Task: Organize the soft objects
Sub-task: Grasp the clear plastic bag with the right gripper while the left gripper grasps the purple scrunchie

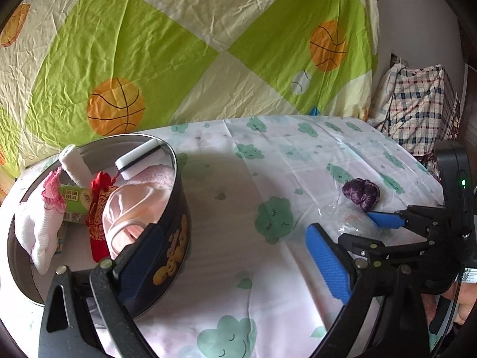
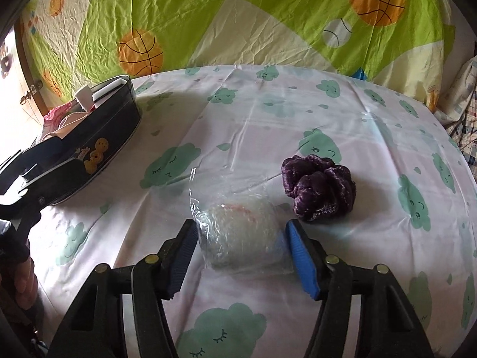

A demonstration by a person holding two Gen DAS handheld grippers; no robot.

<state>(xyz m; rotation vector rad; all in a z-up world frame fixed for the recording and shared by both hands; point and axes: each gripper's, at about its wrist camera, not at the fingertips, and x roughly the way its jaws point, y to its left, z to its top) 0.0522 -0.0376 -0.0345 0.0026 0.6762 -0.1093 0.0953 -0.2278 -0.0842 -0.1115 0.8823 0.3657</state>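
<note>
A round dark tin (image 1: 176,232) stands at the left of the table, holding pink and white soft items and a red pouch (image 1: 100,217). My left gripper (image 1: 232,238) is open, its left finger beside the tin's wall, nothing between the fingers. A clear plastic bag with a white soft item (image 2: 241,232) lies on the cloth. My right gripper (image 2: 240,256) is open, its fingers on either side of the bag. A purple scrunchie (image 2: 319,189) lies just right of the bag. The right gripper also shows in the left wrist view (image 1: 375,229), at the bag (image 1: 348,220).
The table wears a white cloth with green clouds (image 2: 268,113). A green and cream sheet with basketballs (image 1: 179,44) hangs behind. A plaid bag (image 1: 417,104) sits at the far right. The tin (image 2: 98,152) also shows in the right wrist view.
</note>
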